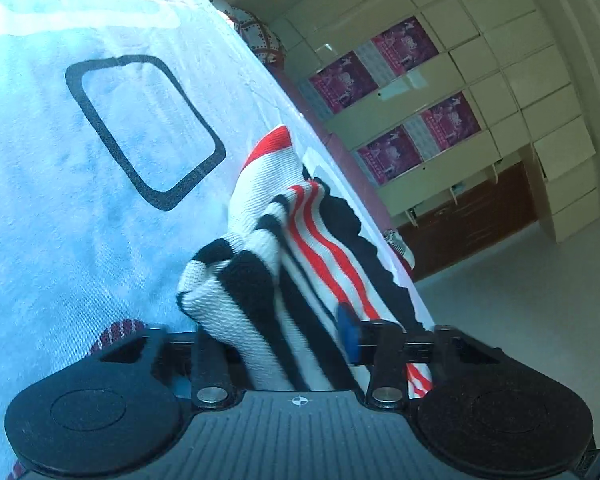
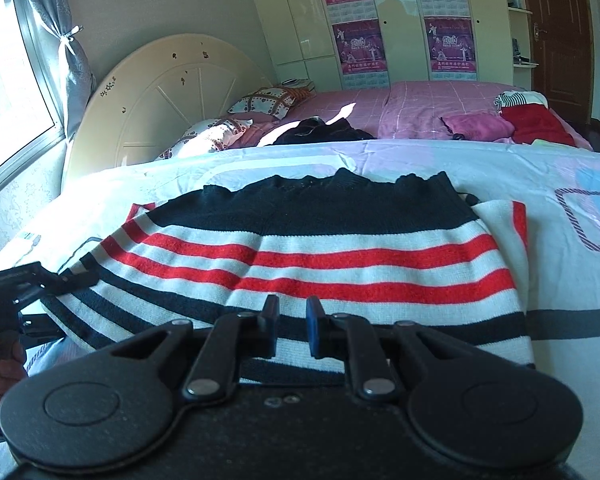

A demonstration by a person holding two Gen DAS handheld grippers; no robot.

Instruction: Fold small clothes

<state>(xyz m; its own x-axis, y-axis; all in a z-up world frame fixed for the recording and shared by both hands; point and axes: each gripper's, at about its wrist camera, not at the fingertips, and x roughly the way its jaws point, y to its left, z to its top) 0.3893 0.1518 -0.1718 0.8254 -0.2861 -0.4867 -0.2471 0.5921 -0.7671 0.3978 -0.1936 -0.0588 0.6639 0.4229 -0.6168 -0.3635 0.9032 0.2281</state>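
Note:
A small knitted sweater (image 2: pixel 308 248) with black, white and red stripes lies spread on the pale sheet (image 2: pixel 572 312) of the bed. My left gripper (image 1: pixel 296 340) is shut on the sweater's left edge (image 1: pixel 284 264), bunching the cloth between its fingers; it also shows at the left of the right wrist view (image 2: pixel 28 280), with the hand holding it. My right gripper (image 2: pixel 293 320) hovers over the sweater's near hem with its fingers a little apart and nothing between them.
The sheet carries a dark rounded-rectangle print (image 1: pixel 144 128). Beyond it are a pink bedcover (image 2: pixel 428 108), pillows (image 2: pixel 260 104), dark clothing (image 2: pixel 320 130), a red and pink pile (image 2: pixel 512 120), a headboard (image 2: pixel 164 96) and wardrobes with posters (image 2: pixel 360 20).

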